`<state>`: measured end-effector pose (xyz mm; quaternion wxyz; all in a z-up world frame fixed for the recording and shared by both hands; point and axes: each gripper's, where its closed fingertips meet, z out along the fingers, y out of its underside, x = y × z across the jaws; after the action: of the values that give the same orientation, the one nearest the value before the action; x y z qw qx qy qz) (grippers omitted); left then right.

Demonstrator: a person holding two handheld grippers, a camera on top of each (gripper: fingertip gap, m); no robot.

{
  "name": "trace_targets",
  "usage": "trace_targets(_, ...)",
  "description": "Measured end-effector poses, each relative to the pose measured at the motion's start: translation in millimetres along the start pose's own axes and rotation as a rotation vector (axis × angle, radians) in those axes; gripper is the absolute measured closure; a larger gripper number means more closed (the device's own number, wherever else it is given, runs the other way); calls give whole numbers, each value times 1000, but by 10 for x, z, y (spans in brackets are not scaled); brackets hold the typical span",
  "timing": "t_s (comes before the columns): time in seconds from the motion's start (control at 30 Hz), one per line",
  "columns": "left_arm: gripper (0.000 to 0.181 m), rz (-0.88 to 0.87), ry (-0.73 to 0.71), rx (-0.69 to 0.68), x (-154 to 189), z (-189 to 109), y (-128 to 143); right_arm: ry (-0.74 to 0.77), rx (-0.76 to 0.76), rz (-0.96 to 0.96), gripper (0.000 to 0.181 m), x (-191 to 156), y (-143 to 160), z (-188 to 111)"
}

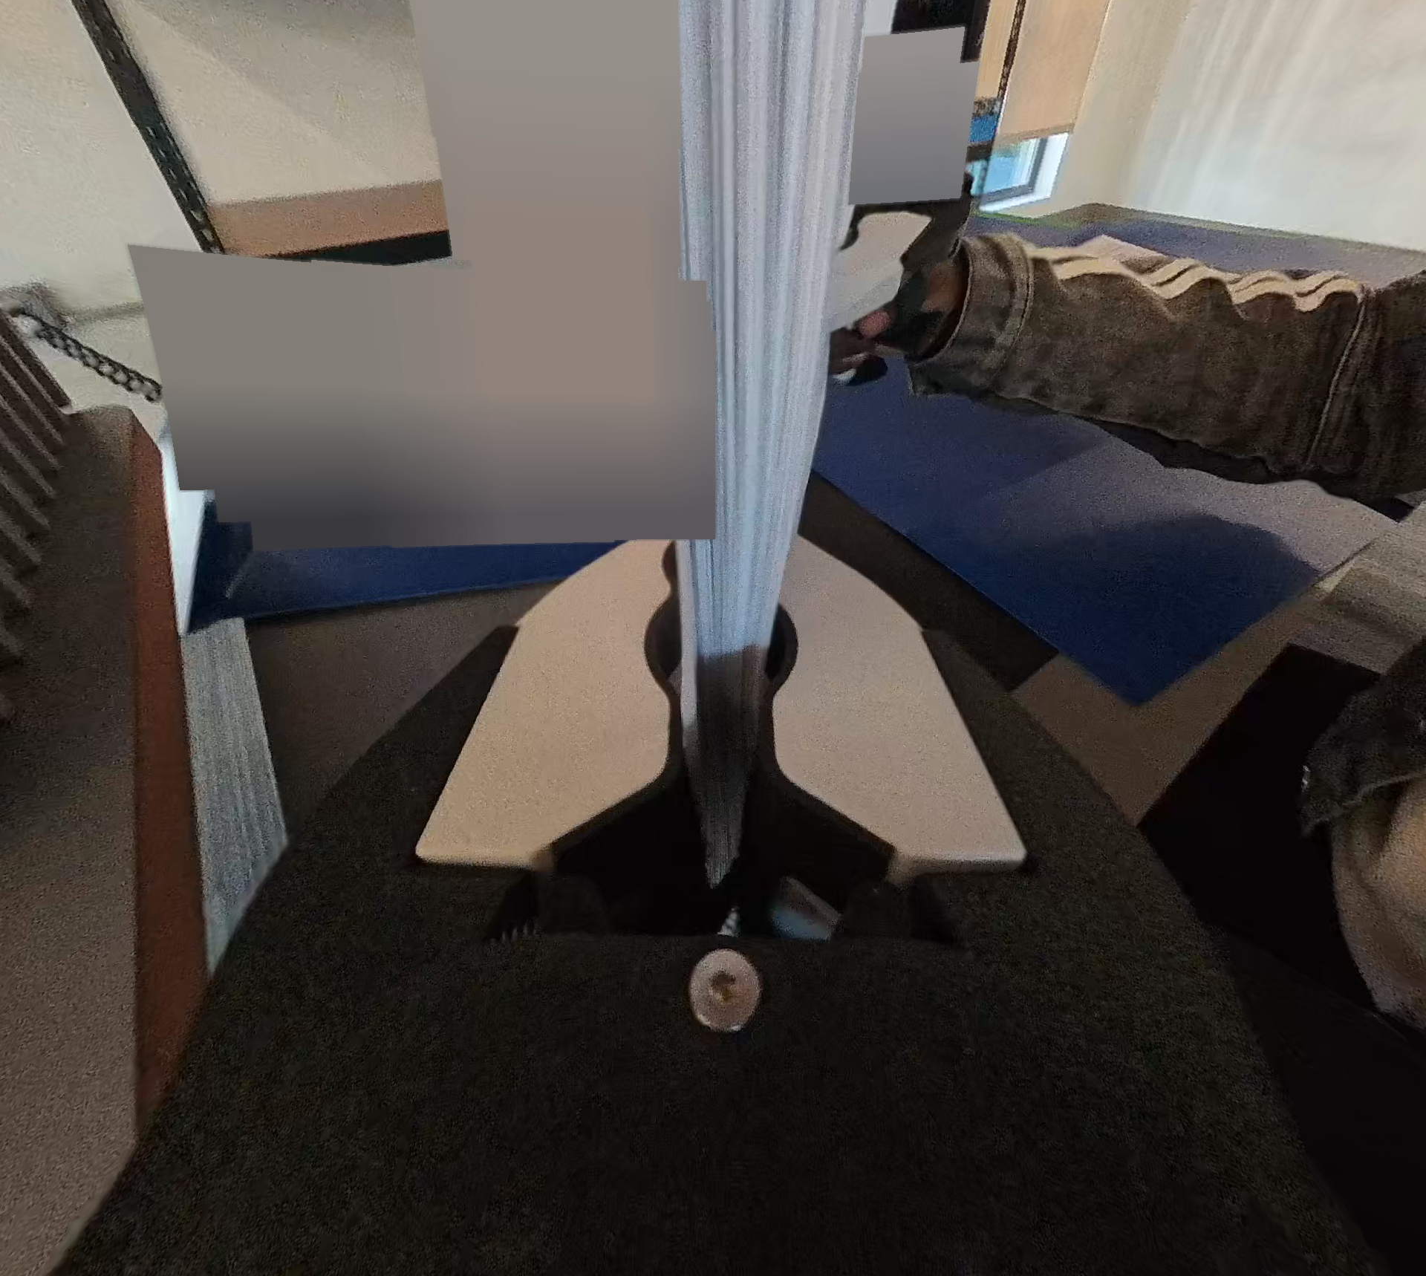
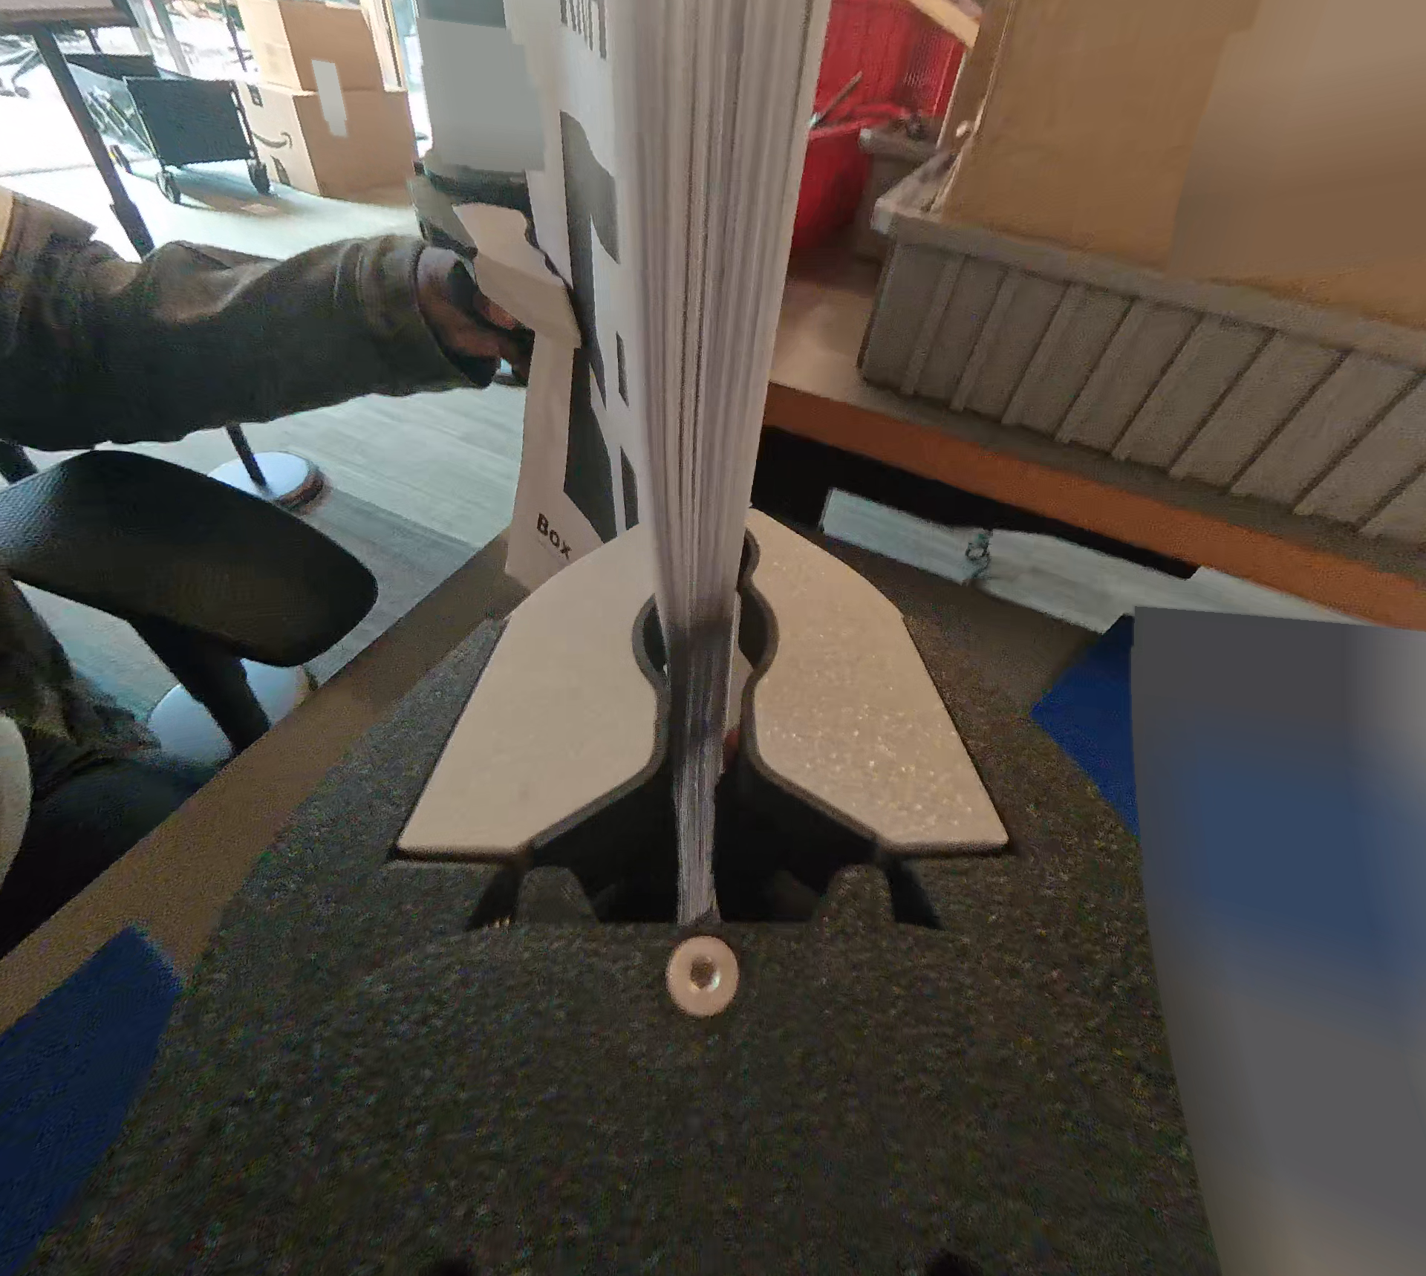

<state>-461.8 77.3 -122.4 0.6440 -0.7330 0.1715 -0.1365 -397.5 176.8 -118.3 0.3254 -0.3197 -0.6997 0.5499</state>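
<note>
Beneath both grippers we see a table (image 1: 1096,737) with a blue mat (image 1: 1065,544); a grey bin (image 2: 1142,375) stands on a wooden shelf (image 2: 1080,490) to the right. Our left gripper (image 1: 725,629) is closed tight on a book (image 1: 760,236), held edge-on with its pages fanning away from us. Our right gripper (image 2: 698,622) clamps the same book (image 2: 710,197) from the opposite side. A sleeve (image 1: 1157,344) reaches across above the mat. The book is held clear above the table between both grippers.

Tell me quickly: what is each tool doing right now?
Left tool: closed on the stack of white sheets.
Right tool: closed on the same stack.
</note>
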Motion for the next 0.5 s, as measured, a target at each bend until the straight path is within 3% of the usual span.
trace_targets(0.03, 155, -38, 28, -21, 14, 39, 97, -18, -24, 39, 167, 0, 112, 12)
trace_targets(0.1, 111, -138, 34, -23, -22, 129, 290, -41, -18, 116, 136, 21, 279, 41)
trace_targets(0.13, 109, -158, 50, -32, -5, 167, 359, -61, -12, 134, 124, 14, 337, 60)
trace_targets(0.3, 107, -75, 108, 80, 140, 307, 285, -135, 49, 127, 116, -97, 374, 214)
trace_targets(0.4, 96, -57, 113, 50, 147, 328, 306, -125, 28, 84, 115, -103, 367, 233)
trace_targets(0.5, 118, 16, 75, 102, 136, 225, 250, -113, 100, 59, 132, -105, 252, 187)
